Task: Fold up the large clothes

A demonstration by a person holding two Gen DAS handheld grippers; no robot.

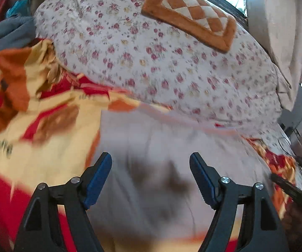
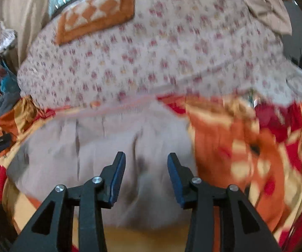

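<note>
The pale garment [image 1: 151,147] lies spread on the red-and-orange sheet [image 1: 35,126], its pink-trimmed edge toward the floral quilt [image 1: 151,63]; its long axis seems to run across both views. The left gripper [image 1: 151,168] and right gripper [image 2: 146,168] hover released, holding nothing. A pinch could snag the sheet beneath and skew the fold.

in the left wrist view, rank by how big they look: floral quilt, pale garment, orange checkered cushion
1. floral quilt, which covers the most of the picture
2. pale garment, nearly as large; it lies closer to the camera and is blurred, so this order is unsure
3. orange checkered cushion, clearly smallest
</note>
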